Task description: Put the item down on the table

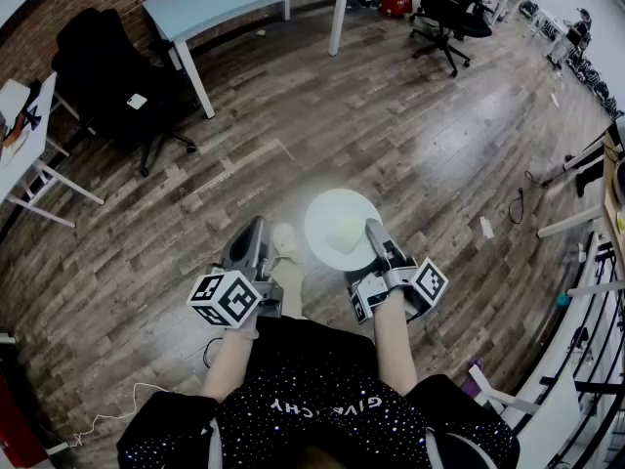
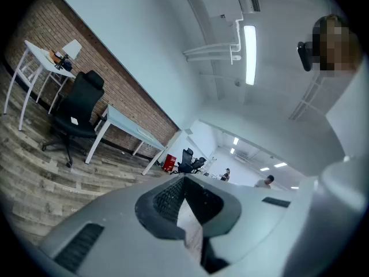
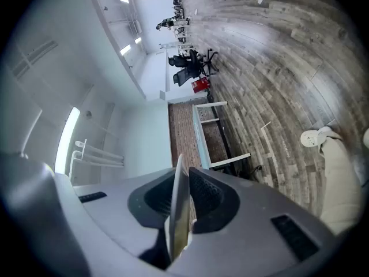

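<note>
Wood floor [image 1: 391,135] all round, blue table [image 1: 244,3] sitting far off left. Right gripper [image 1: 376,234] is pinching the white plate [image 1: 342,231] by its rim; left gripper [image 1: 258,231] is showing jaws pressed together, empty. I'd be keeping that pinch firm until it's over the tabletop.

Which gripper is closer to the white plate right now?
Right. The right gripper clamps the plate at its rim; the left gripper sits apart, off the plate's left side.

Even, bright light came from ceiling strip lamps [image 2: 249,53], the white plate [image 1: 342,230] was blown out with glare, and both gripper views bent strongly toward dark, vignetted edges, their near foreground soft.
</note>
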Demonstrator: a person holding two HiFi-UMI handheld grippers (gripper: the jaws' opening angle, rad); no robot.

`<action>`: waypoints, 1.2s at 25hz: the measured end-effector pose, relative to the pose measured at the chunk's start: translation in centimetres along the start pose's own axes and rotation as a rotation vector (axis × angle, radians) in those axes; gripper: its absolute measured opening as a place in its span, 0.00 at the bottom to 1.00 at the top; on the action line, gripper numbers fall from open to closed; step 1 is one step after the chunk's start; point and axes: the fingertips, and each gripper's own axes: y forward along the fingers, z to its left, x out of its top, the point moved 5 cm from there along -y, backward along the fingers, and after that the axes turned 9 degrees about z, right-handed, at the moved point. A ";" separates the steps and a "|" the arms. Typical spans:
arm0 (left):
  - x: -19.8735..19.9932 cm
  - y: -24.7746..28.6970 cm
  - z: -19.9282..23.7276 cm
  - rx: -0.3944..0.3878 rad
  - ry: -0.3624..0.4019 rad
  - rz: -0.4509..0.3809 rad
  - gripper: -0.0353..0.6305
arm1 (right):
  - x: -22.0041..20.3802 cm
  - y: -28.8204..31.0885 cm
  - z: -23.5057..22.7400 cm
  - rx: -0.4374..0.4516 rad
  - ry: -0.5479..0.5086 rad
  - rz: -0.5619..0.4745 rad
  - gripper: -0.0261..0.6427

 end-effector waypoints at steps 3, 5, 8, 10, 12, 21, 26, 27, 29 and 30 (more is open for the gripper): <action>0.4 3.1 1.3 -0.005 -0.011 0.015 0.07 | 2.1 2.2 -0.7 -0.004 -0.008 -0.007 0.11; 1.1 5.2 2.2 -0.010 -0.025 0.015 0.07 | 3.5 3.9 -1.1 -0.010 -0.016 -0.006 0.11; 3.2 9.6 3.6 -0.027 -0.031 0.012 0.07 | 5.9 7.8 -1.0 -0.021 -0.018 -0.001 0.11; 4.8 12.9 4.4 -0.041 -0.033 0.010 0.07 | 7.8 10.6 -0.7 -0.026 -0.027 -0.001 0.11; 6.5 16.3 5.0 -0.056 -0.026 0.014 0.07 | 10.0 13.7 -0.1 -0.024 -0.034 -0.010 0.11; 14.4 29.9 8.8 -0.057 -0.030 0.015 0.07 | 18.5 28.0 2.2 0.002 -0.027 0.019 0.11; 16.7 34.3 10.7 -0.045 -0.026 0.022 0.07 | 21.2 33.7 2.1 0.013 -0.019 0.059 0.11; 17.0 34.8 11.0 -0.043 -0.024 0.026 0.07 | 21.5 34.4 1.9 0.012 -0.017 0.065 0.11; 17.2 35.5 11.6 -0.035 -0.021 0.035 0.07 | 22.0 35.6 1.4 0.007 -0.003 0.068 0.11; 17.3 35.7 11.8 -0.030 -0.022 0.038 0.07 | 22.3 36.0 1.1 0.002 0.006 0.067 0.11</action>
